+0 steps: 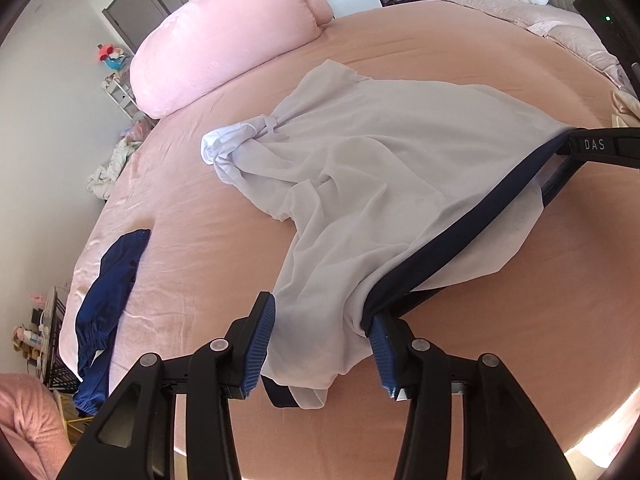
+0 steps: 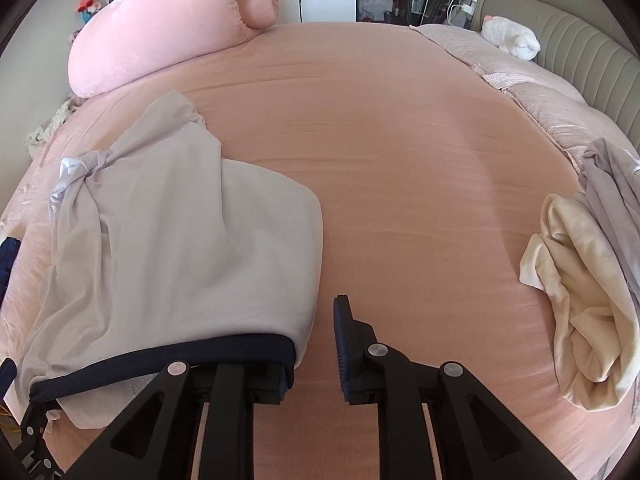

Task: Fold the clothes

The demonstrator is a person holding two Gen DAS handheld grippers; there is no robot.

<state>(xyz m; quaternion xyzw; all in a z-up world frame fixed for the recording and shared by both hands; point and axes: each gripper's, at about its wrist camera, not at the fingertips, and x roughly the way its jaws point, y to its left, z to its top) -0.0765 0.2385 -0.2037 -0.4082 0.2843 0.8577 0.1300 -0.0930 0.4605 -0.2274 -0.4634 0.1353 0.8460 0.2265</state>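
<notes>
Blue garment (image 1: 106, 304) at left bed (image 1: 400, 52) edge. Left claw (image 1: 322, 344): gap visible, grey garment (image 1: 360, 152) draped between fingers, pads seemingly not clamping. Right claw (image 2: 314, 350): released, left finger under navy waistband (image 2: 160, 354), cannot tell if hooked. Risk: waistband slips off, cloth bunches. Cream pile (image 2: 580, 300) far right, cut off.

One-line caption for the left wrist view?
Left gripper fingers straddle the grey shorts' navy waistband on a pink bed.

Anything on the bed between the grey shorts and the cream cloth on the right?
No. In the right wrist view only bare pink sheet lies between the grey shorts and the cream cloth.
</notes>
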